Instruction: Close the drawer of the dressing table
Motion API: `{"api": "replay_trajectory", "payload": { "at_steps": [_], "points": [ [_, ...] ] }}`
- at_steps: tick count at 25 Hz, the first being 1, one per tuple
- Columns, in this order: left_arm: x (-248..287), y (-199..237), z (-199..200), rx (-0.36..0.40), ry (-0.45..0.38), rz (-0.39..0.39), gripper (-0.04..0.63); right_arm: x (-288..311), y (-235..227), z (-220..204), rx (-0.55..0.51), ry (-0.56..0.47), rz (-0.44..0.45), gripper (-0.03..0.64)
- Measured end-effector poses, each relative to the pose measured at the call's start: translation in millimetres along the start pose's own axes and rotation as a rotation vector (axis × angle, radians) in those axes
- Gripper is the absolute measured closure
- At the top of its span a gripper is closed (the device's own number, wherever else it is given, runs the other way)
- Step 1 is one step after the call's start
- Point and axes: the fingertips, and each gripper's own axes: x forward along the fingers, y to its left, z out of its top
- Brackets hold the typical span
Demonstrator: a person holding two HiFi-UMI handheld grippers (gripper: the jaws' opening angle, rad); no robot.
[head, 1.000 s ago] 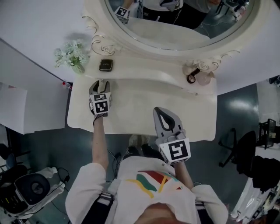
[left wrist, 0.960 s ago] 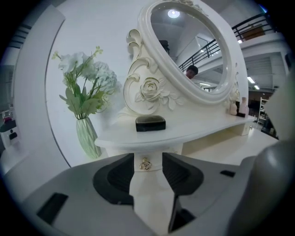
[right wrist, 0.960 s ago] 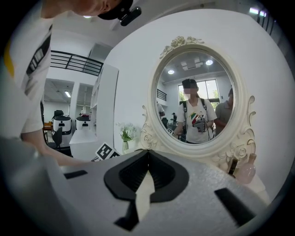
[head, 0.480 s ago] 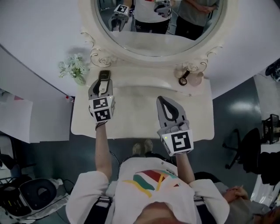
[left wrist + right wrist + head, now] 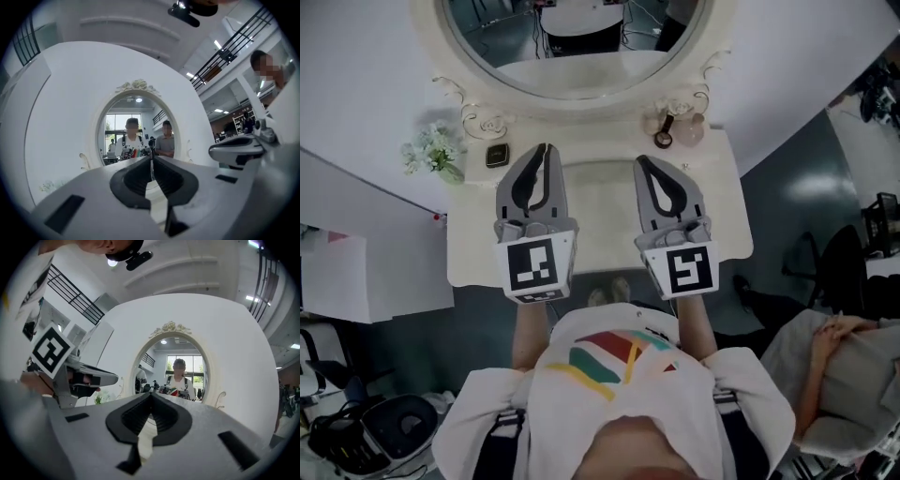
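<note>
The cream dressing table (image 5: 600,220) lies below me under its oval mirror (image 5: 572,47). From above I cannot see its drawer; nothing stands out past the front edge. Both grippers hang side by side above the tabletop and point at the mirror. My left gripper (image 5: 546,148) has just been closing and is shut with nothing between its jaws. In the left gripper view the left gripper (image 5: 151,159) shows its pads together. My right gripper (image 5: 639,161) is also shut and empty, as the right gripper (image 5: 151,393) shows in its own view.
A small bunch of white flowers (image 5: 436,150) and a dark square box (image 5: 497,156) sit at the table's back left. Small pink items (image 5: 675,127) sit at the back right. A white board (image 5: 356,272) stands left; a seated person (image 5: 834,356) is at the right.
Both grippers have risen off the tabletop toward the camera, the left one much further. The left jaws went from open to shut. The right gripper stayed shut.
</note>
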Motion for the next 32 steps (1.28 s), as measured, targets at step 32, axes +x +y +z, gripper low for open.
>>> {"api": "replay_trajectory", "payload": {
  "at_steps": [32],
  "points": [
    [-23.3, -33.4, -9.2, -0.089, 0.007, -0.025, 0.589, -34.9, -6.1, -28.1, 0.014, 0.078, -0.081, 0.617]
  ]
}}
